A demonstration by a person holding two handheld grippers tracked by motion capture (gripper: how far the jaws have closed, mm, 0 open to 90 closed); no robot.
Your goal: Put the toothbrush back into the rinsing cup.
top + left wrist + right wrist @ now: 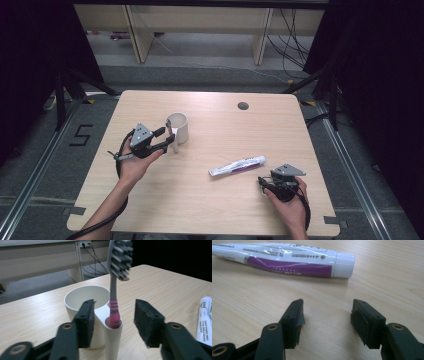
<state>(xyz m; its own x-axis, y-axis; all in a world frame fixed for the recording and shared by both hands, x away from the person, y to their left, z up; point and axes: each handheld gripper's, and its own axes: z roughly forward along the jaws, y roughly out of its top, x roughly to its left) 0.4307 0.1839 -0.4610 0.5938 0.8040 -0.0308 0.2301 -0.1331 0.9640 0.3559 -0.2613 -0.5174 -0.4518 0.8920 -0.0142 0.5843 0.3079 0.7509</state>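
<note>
1. Nearest the person, at the table's (200, 200) front right: right gripper (272, 181) low over the wood, fingers well apart with nothing between them, as seen in the right gripper view (327, 315).
2. Just beyond it: toothpaste tube (237, 165) lying flat, cap (344, 262) toward the right in the right gripper view. Not touched by either gripper.
3. Handling of the tube, as a judgement: light, soft in the body, glossy and probably a little slippery; likely to dent under a hard squeeze. Better to take hold near the stiff cap end or across the shoulder, not in the soft middle.
4. Farther, on the left half of the table: left gripper (167, 136) at the white cup (177, 126), fingers apart on both sides of the small side holder (113, 335) but not pressing it.
5. In that holder: toothbrush (115, 287) standing upright, pink grip down in the socket, bristles up. Free of the pads (86, 322); no contact to be seen.
6. Handling of the toothbrush, as a judgement: very light, stiff handle, thin, easy to tip when bumped. Best to grasp at the ribbed pink part, where the rubber gives friction.
7. The cup itself: probably plastic or ceramic, cannot tell which; smooth wall, so easy to push aside by accident.
8. Farthest: cable hole (243, 105) near the back edge, then floor and wooden furniture legs beyond.
</note>
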